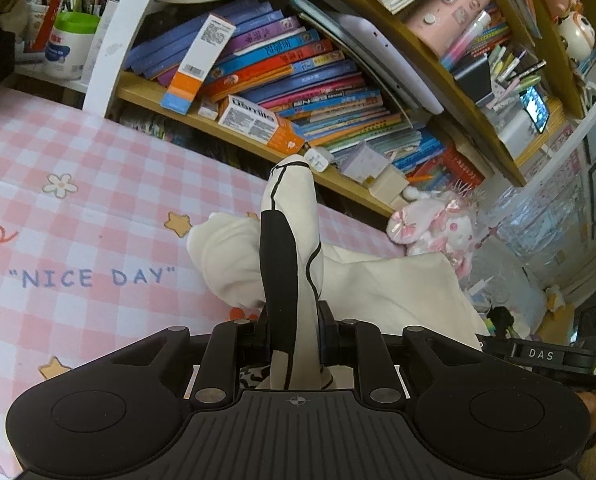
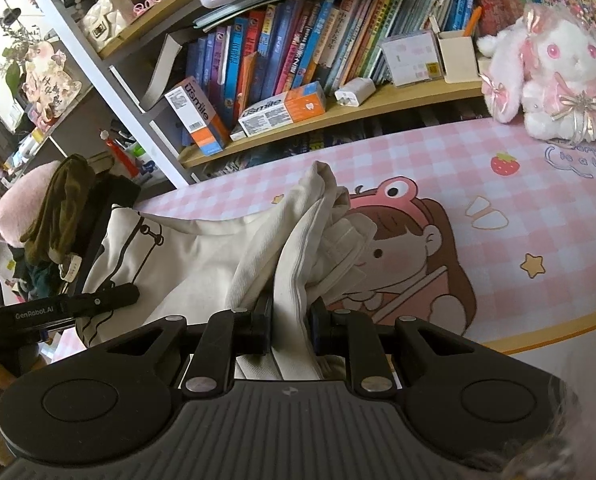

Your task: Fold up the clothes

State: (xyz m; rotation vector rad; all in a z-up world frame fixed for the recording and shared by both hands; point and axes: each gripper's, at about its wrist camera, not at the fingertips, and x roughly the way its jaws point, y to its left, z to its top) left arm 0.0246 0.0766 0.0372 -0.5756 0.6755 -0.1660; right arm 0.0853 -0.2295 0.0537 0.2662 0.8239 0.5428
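Clearly the one cream garment (image 2: 202,256), white with black printed lines, is bunched and lifted above the pink checked mat (image 2: 518,216), so you have no finished fold yet and, by my reading, nearly all the folding is left. Your left gripper (image 1: 292,336) is clamped on a black-striped edge that stands up between its jaws, and your right gripper (image 2: 290,320) pinches a ribbed hem. Beyond sit two Usmile boxes (image 2: 282,110) and one plush rabbit (image 2: 554,64).
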